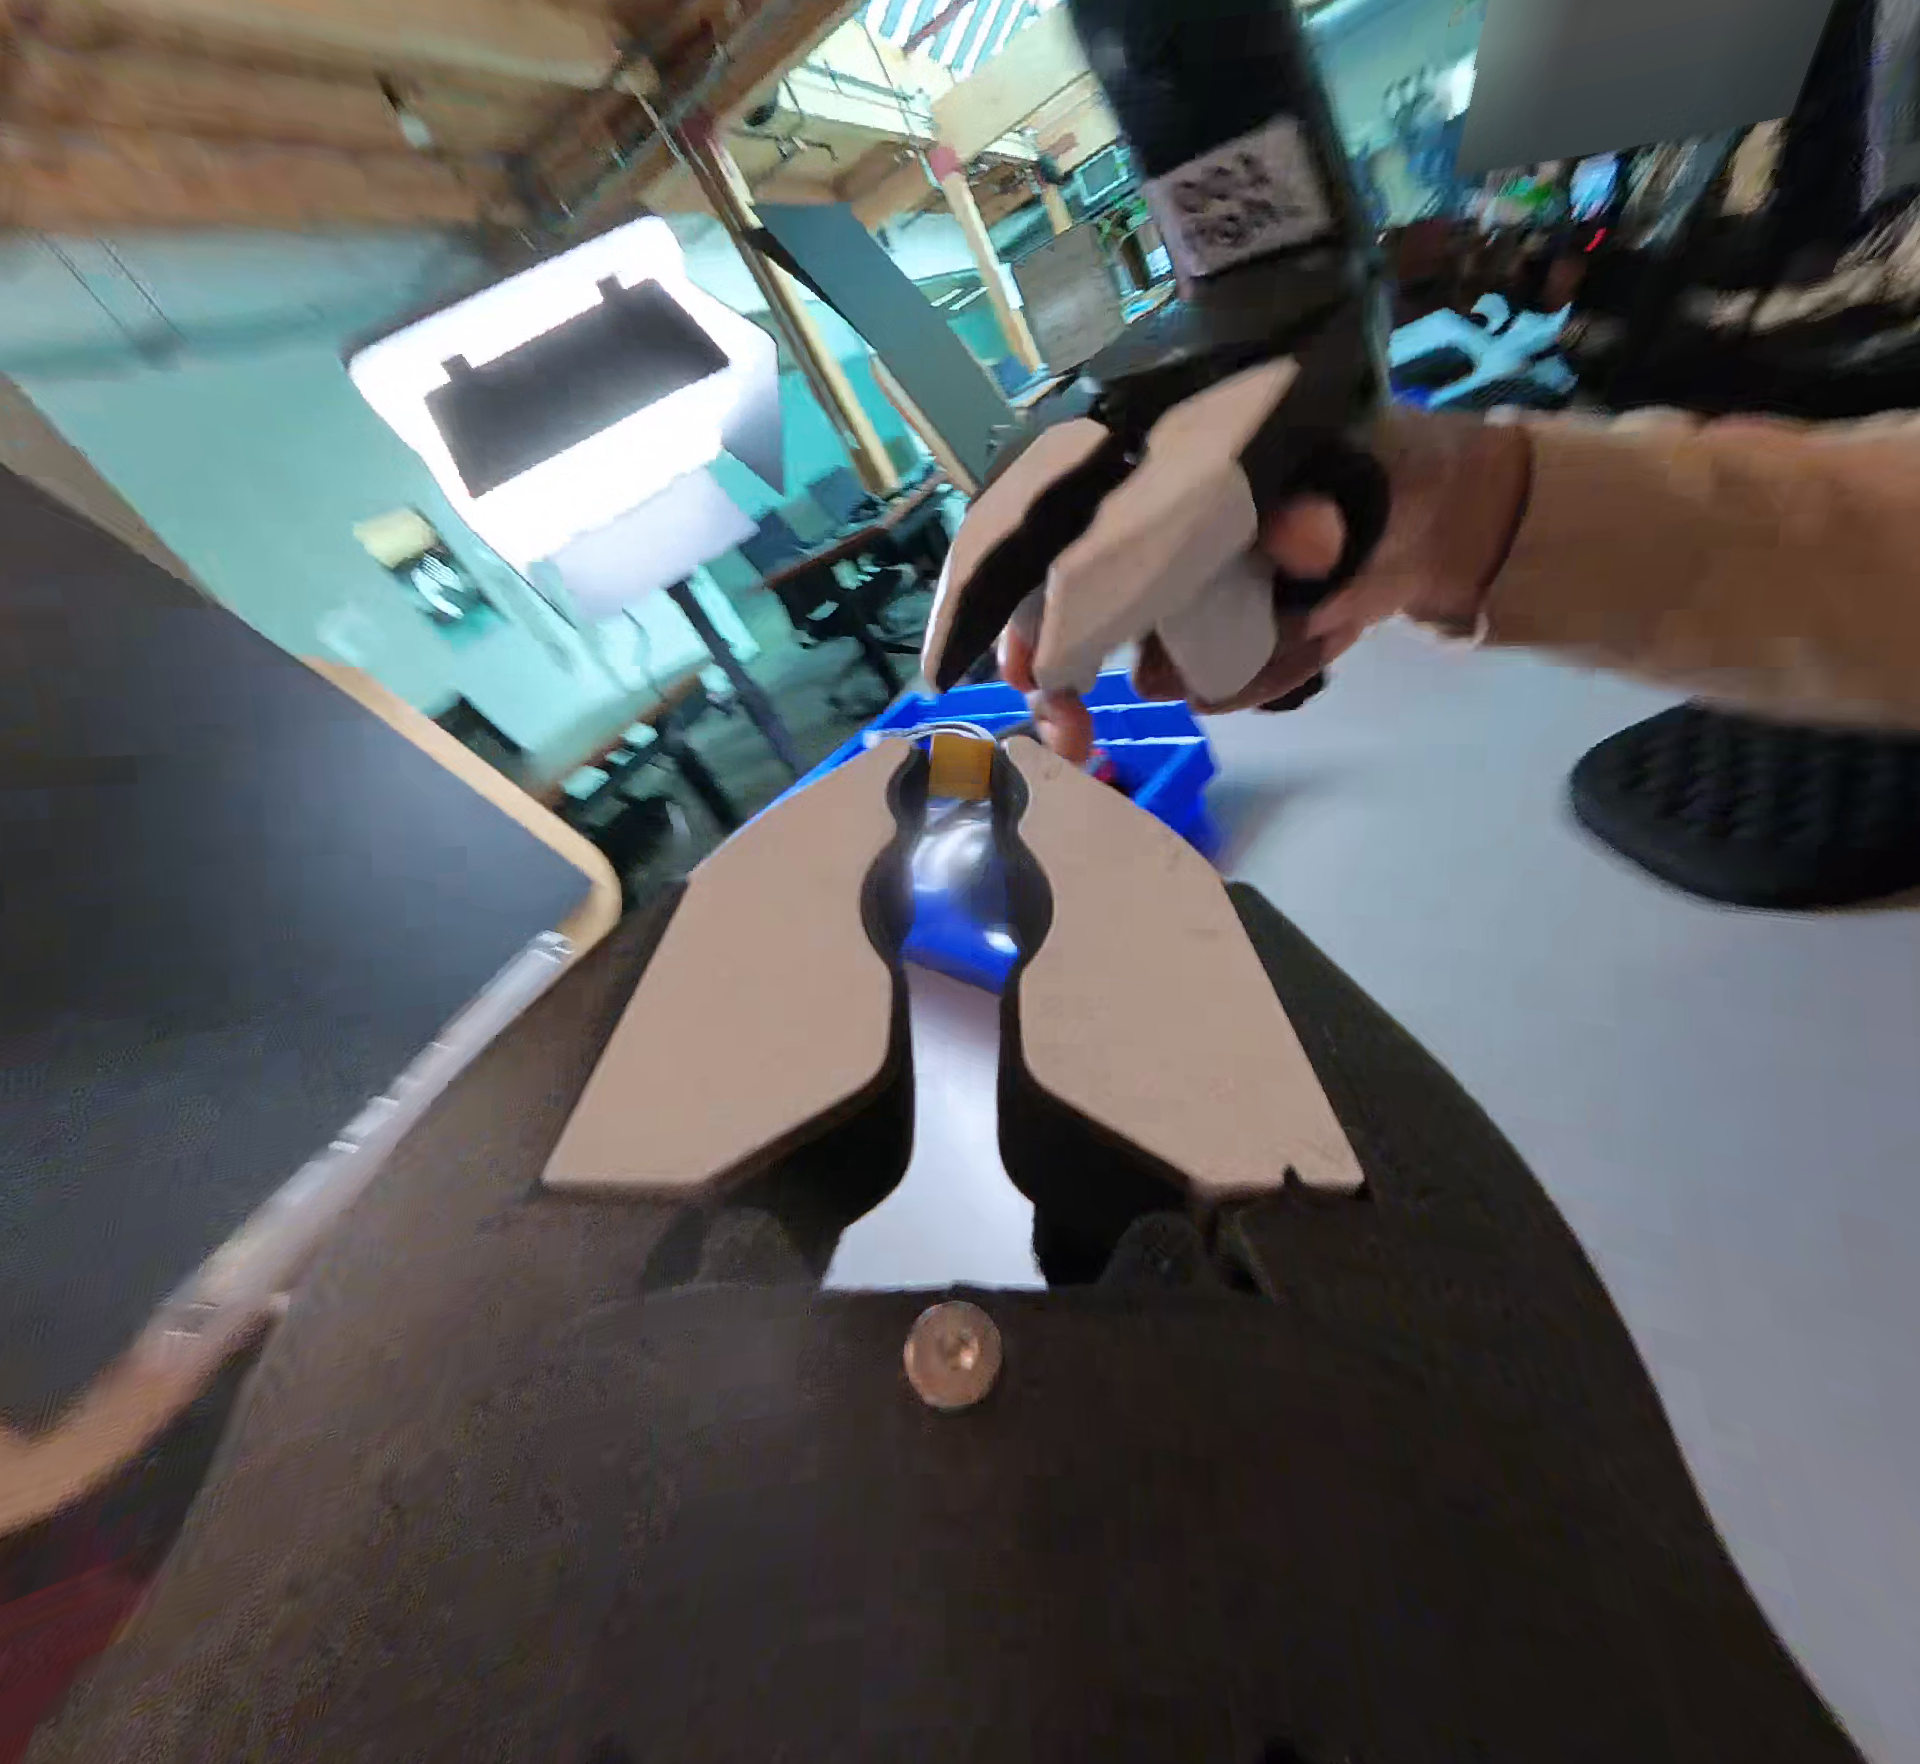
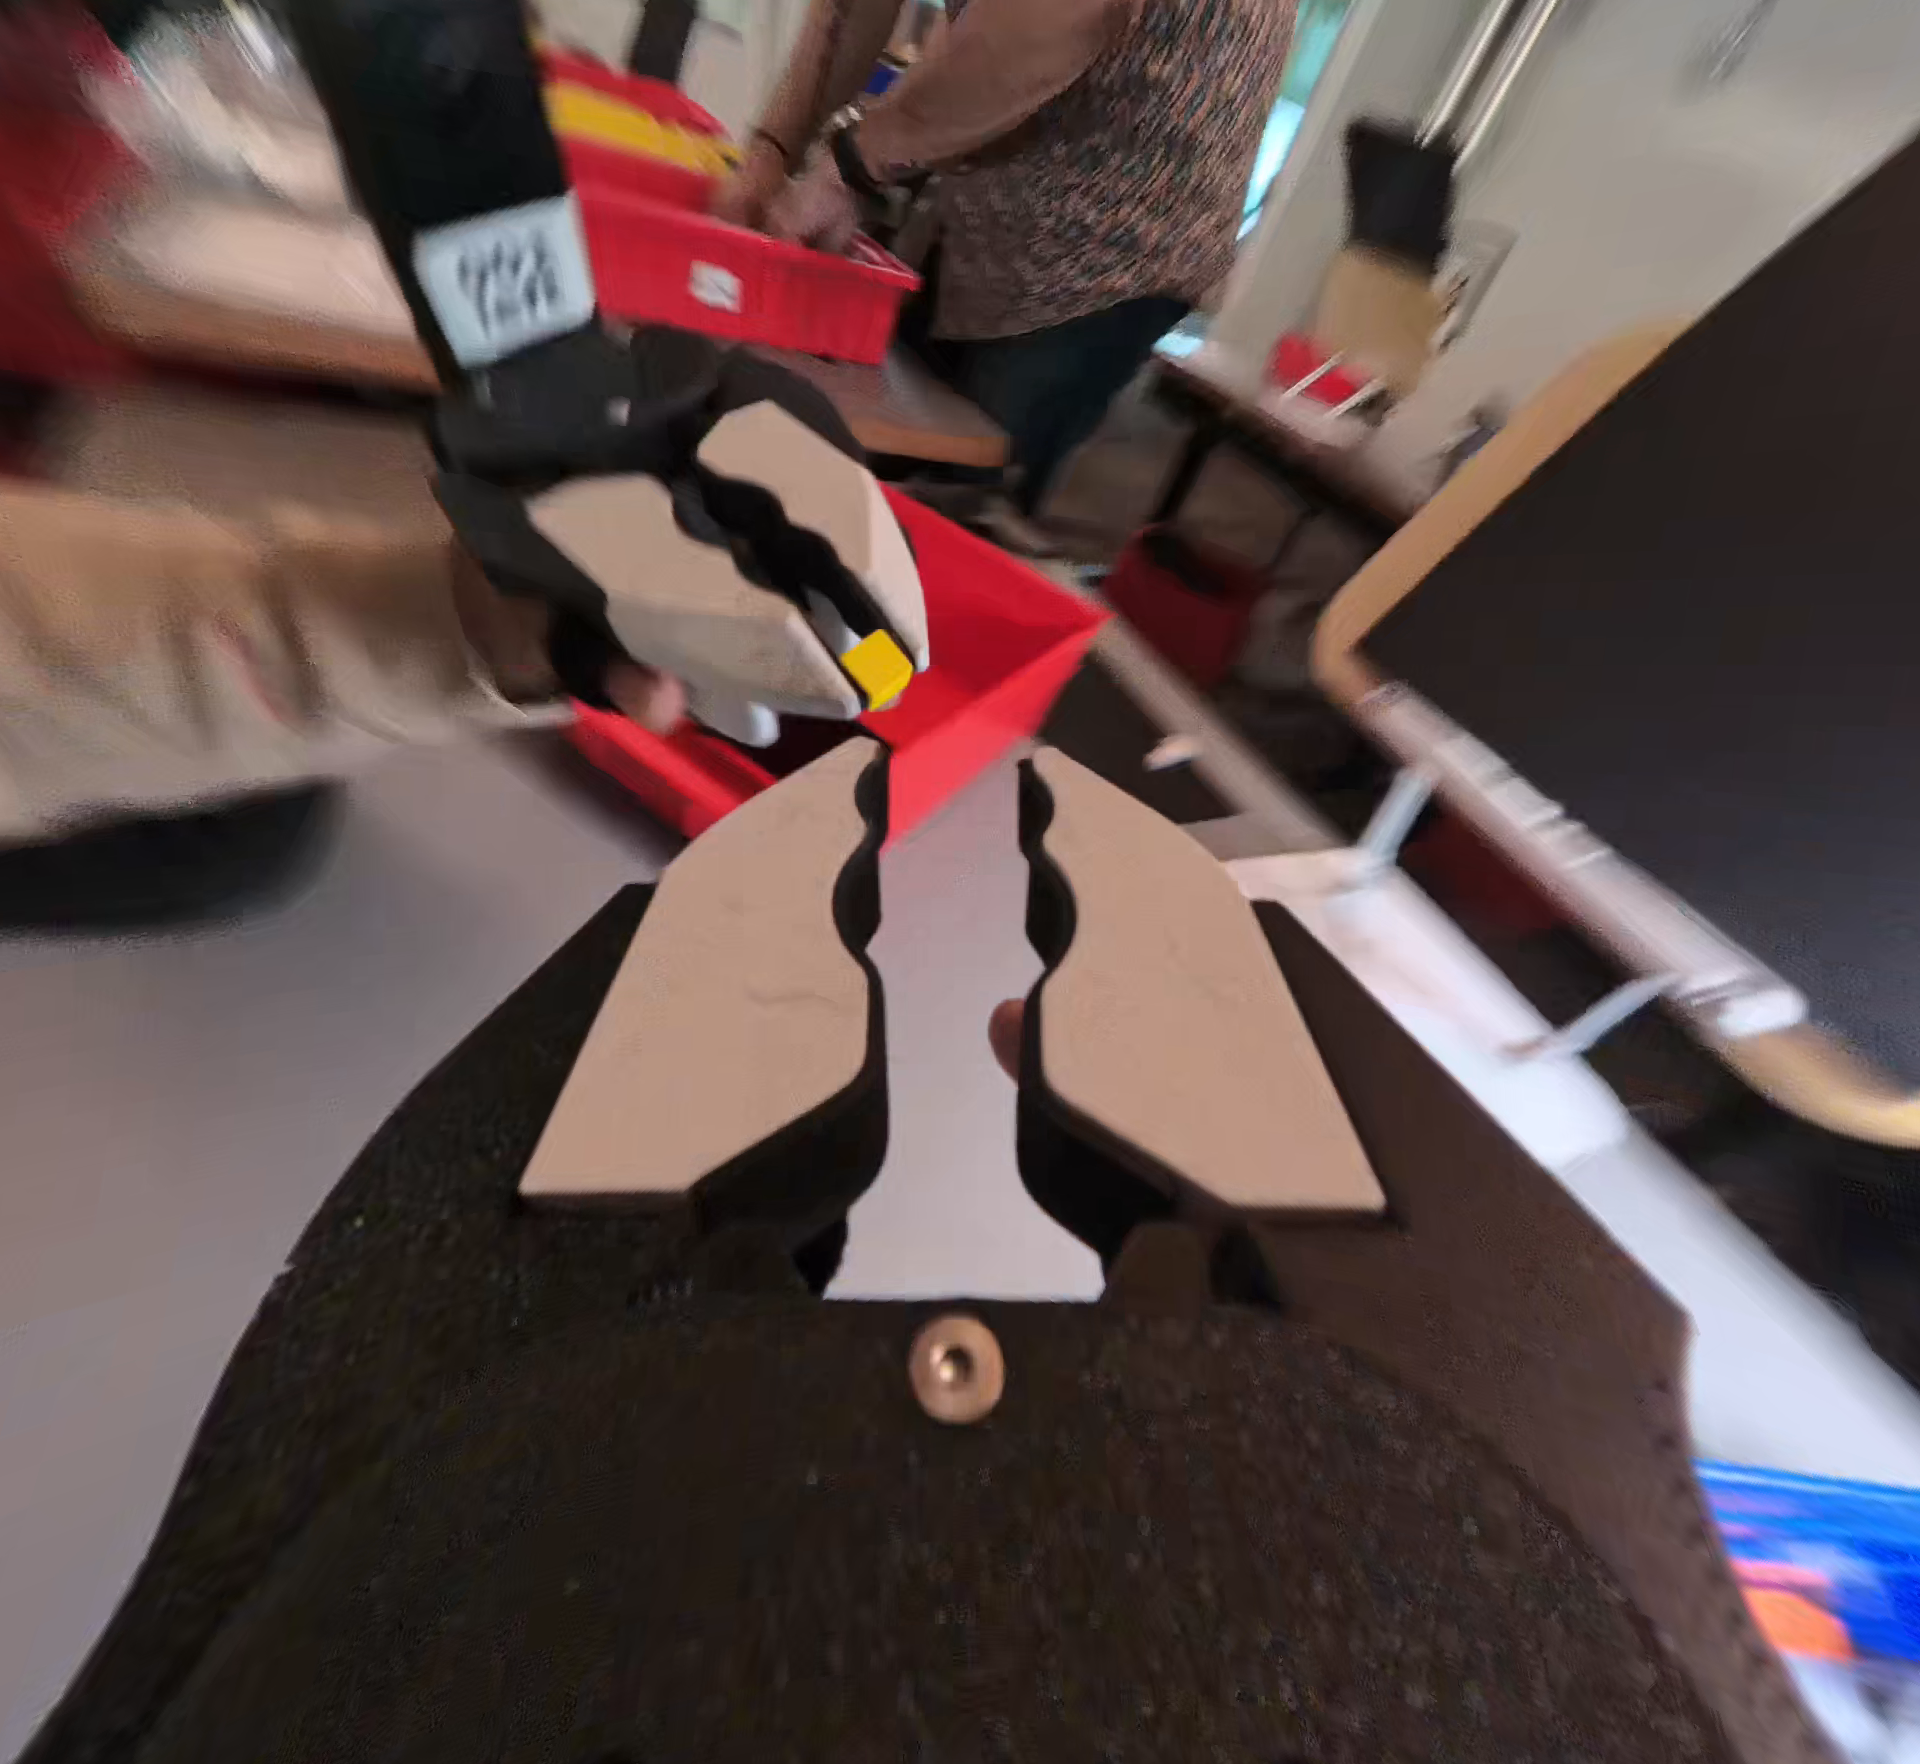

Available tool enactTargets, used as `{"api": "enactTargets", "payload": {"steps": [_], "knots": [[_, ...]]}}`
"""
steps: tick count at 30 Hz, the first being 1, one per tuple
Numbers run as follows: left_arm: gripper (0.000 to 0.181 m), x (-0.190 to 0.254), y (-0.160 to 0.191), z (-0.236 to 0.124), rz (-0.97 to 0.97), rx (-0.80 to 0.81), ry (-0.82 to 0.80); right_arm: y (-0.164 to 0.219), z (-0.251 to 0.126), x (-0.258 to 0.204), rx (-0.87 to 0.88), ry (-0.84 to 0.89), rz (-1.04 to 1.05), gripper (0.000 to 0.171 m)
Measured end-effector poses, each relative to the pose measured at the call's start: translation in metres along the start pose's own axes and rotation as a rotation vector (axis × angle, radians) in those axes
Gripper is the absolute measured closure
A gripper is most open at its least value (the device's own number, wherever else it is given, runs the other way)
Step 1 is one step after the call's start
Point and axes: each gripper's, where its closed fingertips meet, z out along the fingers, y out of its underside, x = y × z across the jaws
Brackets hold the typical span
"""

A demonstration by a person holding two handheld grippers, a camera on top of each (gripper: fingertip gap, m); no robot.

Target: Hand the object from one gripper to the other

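Workshop clutter blurs behind a pale grey surface [image 1: 1455, 1039] carrying a blue bin [image 1: 1164, 769] and a red bin [image 2: 987, 665]. Left tongs [image 1: 958, 758] are clamped on a small yellow block [image 1: 958, 766], gripped at the very tips so part of it sticks out for the other side to take. Right tongs [image 2: 951, 769] stand parted and empty, just short of the block [image 2: 878, 668], apparently lining up to receive it.

Each gripper, left [image 1: 958, 769] and right [image 2: 954, 764], has a rough black body, two flat tan fingers with wavy black inner edges, and a silver screw [image 1: 953, 1353] just behind the fingers.
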Motion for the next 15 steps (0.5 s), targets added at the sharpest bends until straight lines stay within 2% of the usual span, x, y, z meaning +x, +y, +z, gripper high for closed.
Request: {"api": "enactTargets", "payload": {"steps": [2, 3, 6, 8, 9, 12, 15], "knots": [[0.17, 0.002, 0.0, 0.001, 0.177, -0.01, -0.062, -0.005, -0.003, -0.004, 0.034, -0.128, 0.277, 0.146], [0.17, 0.002, 0.001, 0.003, 0.267, -0.023, -0.098, -0.005, -0.002, -0.006, 0.045, -0.169, 0.348, 0.146], [0.17, 0.01, 0.004, 0.009, 0.487, -0.068, -0.158, 0.002, 0.007, -0.018, 0.01, -0.237, 0.428, 0.142], [0.17, 0.014, 0.004, 0.011, 0.553, -0.077, -0.164, 0.004, 0.012, -0.026, 0.002, -0.277, 0.462, 0.146], [0.17, 0.015, 0.003, 0.011, 0.561, -0.071, -0.165, 0.004, 0.013, -0.026, 0.011, -0.282, 0.474, 0.156], [0.168, 0.016, 0.001, 0.011, 0.492, -0.048, -0.14, 0.002, 0.011, -0.027, 0.025, -0.286, 0.429, 0.158], [0.163, 0.007, 0.005, 0.009, 0.196, -0.017, -0.07, -0.003, 0.006, -0.013, 0.042, -0.12, 0.181, 0.158]]}}
